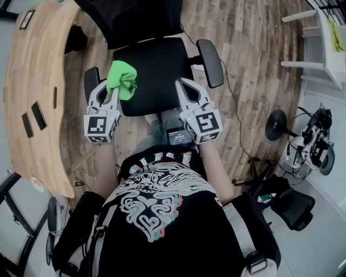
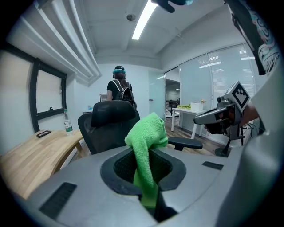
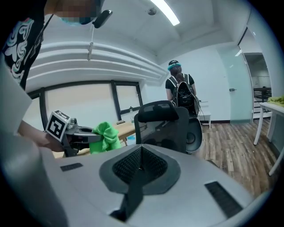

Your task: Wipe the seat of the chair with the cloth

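We hold 2 grippers over the black chair [image 1: 130, 19]. Our left gripper [image 1: 108, 93] pinches the green cloth [image 1: 123, 78] tight between its jaws, and the rest of the cloth bunches up past the tips. The cloth is over the 9 o'clock side of the seat [image 1: 159, 76]. We cannot tell if it touches. Our right gripper [image 1: 186, 89] is at 3 o'clock from the cloth, jaws pressed together with nothing in them. A wooden desk [image 1: 32, 92] lies at 9 o'clock.

Chair backrest [image 1: 130, 16] cut off at head view's top edge
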